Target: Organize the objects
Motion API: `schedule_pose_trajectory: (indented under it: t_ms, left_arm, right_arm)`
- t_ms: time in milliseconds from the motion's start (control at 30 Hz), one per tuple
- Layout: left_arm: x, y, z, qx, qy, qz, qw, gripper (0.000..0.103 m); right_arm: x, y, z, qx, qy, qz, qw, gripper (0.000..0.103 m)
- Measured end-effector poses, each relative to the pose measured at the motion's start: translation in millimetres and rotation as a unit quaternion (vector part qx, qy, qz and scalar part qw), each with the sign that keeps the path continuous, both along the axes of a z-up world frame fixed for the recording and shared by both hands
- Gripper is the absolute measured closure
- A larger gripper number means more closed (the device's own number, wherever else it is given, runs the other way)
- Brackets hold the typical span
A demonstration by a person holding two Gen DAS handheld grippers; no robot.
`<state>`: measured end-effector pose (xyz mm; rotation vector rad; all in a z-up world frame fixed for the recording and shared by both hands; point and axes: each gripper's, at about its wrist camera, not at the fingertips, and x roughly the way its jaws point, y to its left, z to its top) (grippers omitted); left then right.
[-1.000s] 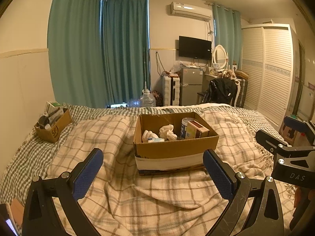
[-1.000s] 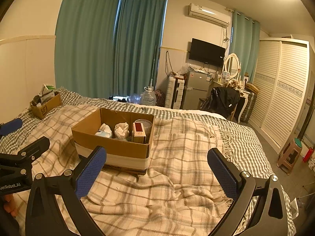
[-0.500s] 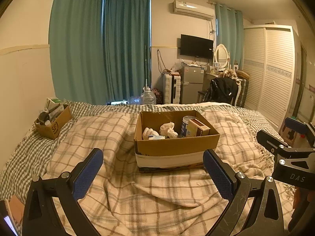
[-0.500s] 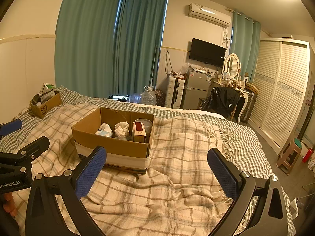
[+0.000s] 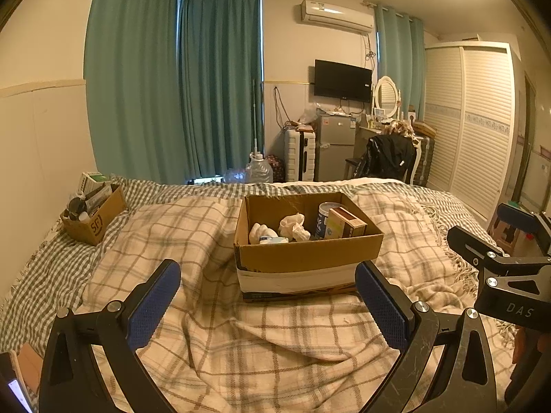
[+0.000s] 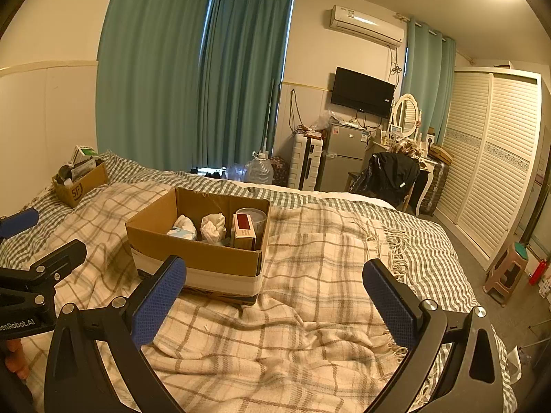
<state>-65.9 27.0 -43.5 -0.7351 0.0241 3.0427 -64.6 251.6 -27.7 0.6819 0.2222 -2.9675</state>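
both grippers are held low and level over the bed, side by side, pointing toward the foot of the room. the left gripper [image 5: 267, 296] is spread wide and holds nothing, its blue textured pads [image 5: 153, 304] clear of the cream plaid blanket [image 5: 275, 344] beneath. straight ahead of it, between its fingers, sits the open brown cardboard box with a white taped band [image 5: 303, 258], holding crumpled white tissues [image 5: 292, 227], a blue-and-white tin can [image 5: 323, 218] and a small brown carton [image 5: 346, 227].

the right gripper [image 6: 275, 296] is equally released and empty; the same box lies ahead and to its left. far to the left of both, a smaller brown cardboard box of clutter [image 5: 93, 220] rests on the green gingham bedspread [image 5: 44, 275].
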Motion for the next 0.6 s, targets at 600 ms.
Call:
schedule_pose_trajectory:
  t_ms: [600]
  left_arm:
    - [1.6, 1.1, 2.3, -0.006, 0.008, 0.0, 1.0, 0.0]
  right_arm:
    - [1.2, -0.6, -0.5, 0.0, -0.002, 0.003, 1.0, 0.0]
